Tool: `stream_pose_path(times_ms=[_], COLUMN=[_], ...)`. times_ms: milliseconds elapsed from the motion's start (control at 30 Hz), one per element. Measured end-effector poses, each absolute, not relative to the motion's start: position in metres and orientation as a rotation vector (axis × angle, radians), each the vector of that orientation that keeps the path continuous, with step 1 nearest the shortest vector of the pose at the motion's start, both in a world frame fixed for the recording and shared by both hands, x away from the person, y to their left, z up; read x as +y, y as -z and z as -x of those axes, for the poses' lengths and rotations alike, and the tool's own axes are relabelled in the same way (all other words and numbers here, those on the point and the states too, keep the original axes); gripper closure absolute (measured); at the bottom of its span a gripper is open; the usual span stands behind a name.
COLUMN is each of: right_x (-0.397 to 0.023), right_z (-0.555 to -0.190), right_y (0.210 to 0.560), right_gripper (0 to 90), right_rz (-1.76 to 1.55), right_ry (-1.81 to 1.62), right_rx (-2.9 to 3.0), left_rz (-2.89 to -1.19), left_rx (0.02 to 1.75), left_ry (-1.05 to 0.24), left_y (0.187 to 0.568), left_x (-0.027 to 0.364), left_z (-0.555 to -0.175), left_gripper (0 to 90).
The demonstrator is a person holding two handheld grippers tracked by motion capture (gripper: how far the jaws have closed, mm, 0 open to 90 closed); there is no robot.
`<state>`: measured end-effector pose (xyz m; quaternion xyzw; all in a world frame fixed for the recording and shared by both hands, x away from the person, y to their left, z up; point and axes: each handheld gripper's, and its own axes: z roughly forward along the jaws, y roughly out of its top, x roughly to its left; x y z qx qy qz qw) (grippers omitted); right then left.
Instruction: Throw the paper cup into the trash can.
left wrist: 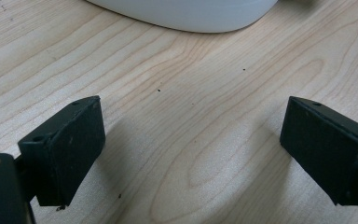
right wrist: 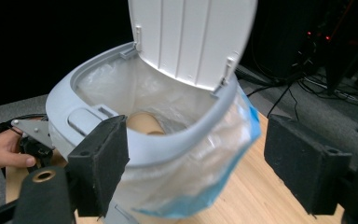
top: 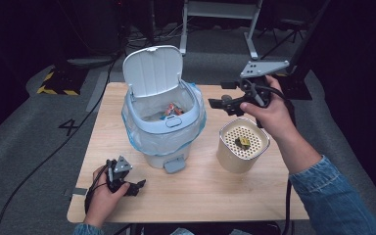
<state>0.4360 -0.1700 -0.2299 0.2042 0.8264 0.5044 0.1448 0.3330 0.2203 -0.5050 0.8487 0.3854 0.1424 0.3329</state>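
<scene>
Job: putting little bits of rubbish into the pedal bin (top: 162, 115).
Bin: it stands in the middle of the table (top: 196, 191), lid (top: 152, 69) tipped up, a clear bag with a blue edge folded over its rim.
Done so far: some bright wrappers (top: 172, 109) lie inside the bag.
Left to do: I think the small dark bit (top: 244, 142) is next. It sits on top of the cream pot with the holey lid (top: 243, 144), just right of the bin.
Right tongs (top: 217, 103): held up in the air between bin and pot, pointing at the bin, partly apart, nothing in them.
Left tongs (top: 138, 186): low over the table near the front edge, wide apart, empty.
Room: bare wood in front; the pot is close to the right edge, so go gently there.
</scene>
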Motion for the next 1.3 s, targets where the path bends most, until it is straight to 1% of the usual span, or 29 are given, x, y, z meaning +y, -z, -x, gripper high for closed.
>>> stream_pose_path(times_ms=[433,733,1033,1200,1300], right_x=[-0.237,-0.281,-0.326,-0.346,-0.354], right_z=[-0.422,-0.409,-0.391,-0.381,-0.376], right_y=[0.236,0.254,0.288,0.312,0.332], right_gripper=[23.5,23.1,25.1,25.1,25.1], right_rz=[-0.679,-0.734,-0.835,-0.882,-0.903], right_ry=[-1.418,-1.396,-1.368,-1.388,-1.316], right_rx=[2.350,2.368,2.415,2.402,2.407], left_rz=[-2.208,-2.208,-2.207,-2.206,-2.206], left_rx=[1.016,1.015,1.017,1.018,1.017], left_ry=[-0.368,-0.370,-0.367,-0.367,-0.365], left_y=[0.505,0.505,0.505,0.505,0.505], left_x=[0.222,0.222,0.222,0.222,0.222], left_z=[-0.332,-0.332,-0.332,-0.332,-0.332], left_gripper=[7.0,7.0,7.0,7.0,7.0])
